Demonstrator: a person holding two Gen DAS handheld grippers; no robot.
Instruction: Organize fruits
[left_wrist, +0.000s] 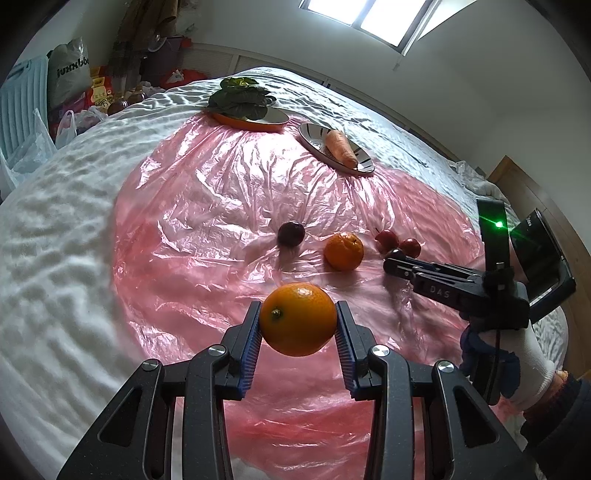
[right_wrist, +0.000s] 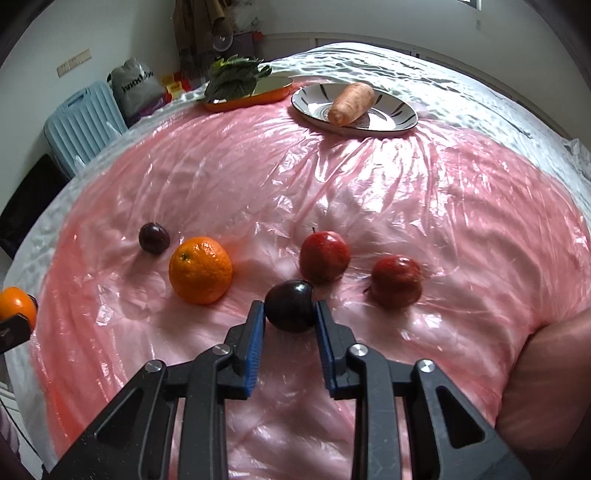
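My left gripper (left_wrist: 298, 322) is shut on an orange (left_wrist: 298, 318) and holds it above the pink plastic sheet (left_wrist: 207, 229). My right gripper (right_wrist: 290, 309) is shut on a dark plum (right_wrist: 290, 304) low over the sheet. It shows from the side in the left wrist view (left_wrist: 394, 258). A second orange (right_wrist: 200, 270), a second dark plum (right_wrist: 154, 238) and two red fruits (right_wrist: 324, 255) (right_wrist: 396, 281) lie on the sheet. A striped plate (right_wrist: 395, 114) holds a carrot (right_wrist: 351, 102). An orange tray (right_wrist: 273, 92) holds leafy greens (right_wrist: 232, 75).
The sheet covers a white bedspread (left_wrist: 55, 229). A blue suitcase (right_wrist: 83, 123), bags and clutter stand past the bed's far left. A wooden door (left_wrist: 517, 181) is at the right.
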